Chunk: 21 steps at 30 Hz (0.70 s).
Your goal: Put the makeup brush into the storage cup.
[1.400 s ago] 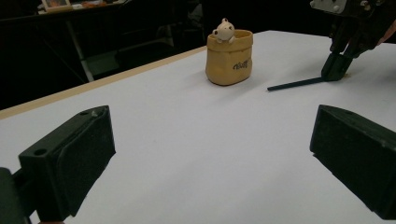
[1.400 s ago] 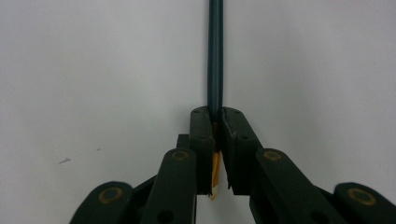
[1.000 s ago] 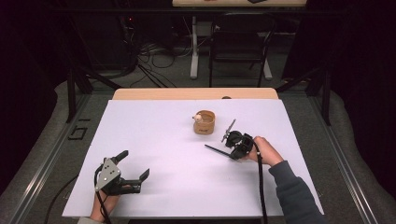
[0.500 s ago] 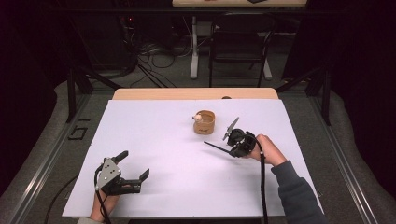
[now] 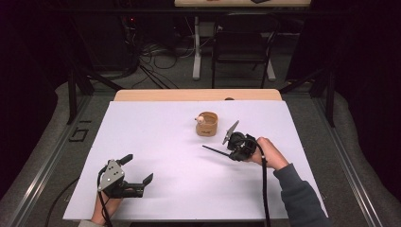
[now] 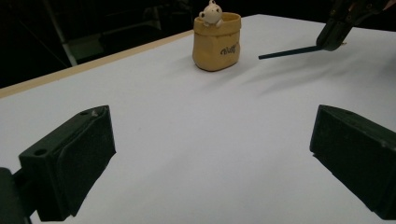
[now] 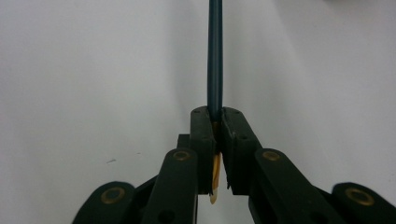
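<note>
A small tan pot (image 5: 207,124) with a white figurine on its rim stands at the middle of the white table (image 5: 156,137). Just right of it and a little nearer, my right gripper (image 5: 231,153) is shut on a dark, thin pencil (image 5: 215,151) that sticks out to the left, just above the table. In the right gripper view the pencil (image 7: 215,56) runs straight ahead from the shut gripper (image 7: 215,116), its sharpened wooden end between the jaws. My left gripper (image 5: 137,169) rests open at the front left, nothing between its fingers. The left gripper view shows the pot (image 6: 217,42) and pencil (image 6: 287,51) far ahead.
The wooden back edge of the table (image 5: 196,95) runs behind the white sheet. Beyond it are table legs, a chair frame (image 5: 241,52) and cables on the floor. Metal rails (image 5: 52,156) flank the table on both sides.
My right gripper has turned a little with the pencil, which now reaches further to the left. The left gripper has stayed in place.
</note>
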Each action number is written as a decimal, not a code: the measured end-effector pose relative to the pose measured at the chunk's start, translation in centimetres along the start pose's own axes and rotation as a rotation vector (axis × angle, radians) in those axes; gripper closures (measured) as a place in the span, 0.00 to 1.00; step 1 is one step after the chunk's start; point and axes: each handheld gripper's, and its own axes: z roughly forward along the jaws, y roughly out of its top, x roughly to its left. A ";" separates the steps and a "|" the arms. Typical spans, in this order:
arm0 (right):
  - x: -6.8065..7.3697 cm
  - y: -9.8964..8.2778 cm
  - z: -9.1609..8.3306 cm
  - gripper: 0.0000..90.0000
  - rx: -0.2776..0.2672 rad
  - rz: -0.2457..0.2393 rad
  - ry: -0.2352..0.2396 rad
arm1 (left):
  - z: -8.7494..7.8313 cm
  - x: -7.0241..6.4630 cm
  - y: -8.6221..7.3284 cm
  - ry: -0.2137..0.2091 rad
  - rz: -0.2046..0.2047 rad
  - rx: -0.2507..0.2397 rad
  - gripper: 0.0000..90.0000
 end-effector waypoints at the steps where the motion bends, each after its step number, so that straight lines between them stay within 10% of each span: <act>1: 0.1 0.1 0.0 0.93 -0.001 -0.008 0.002 | 0.1 -0.1 0.0 -0.007 0.002 0.012 0.00; 21: 2.6 1.6 0.0 0.93 -0.014 -0.077 0.048 | 1.8 -1.6 1.3 -0.118 0.107 0.211 0.00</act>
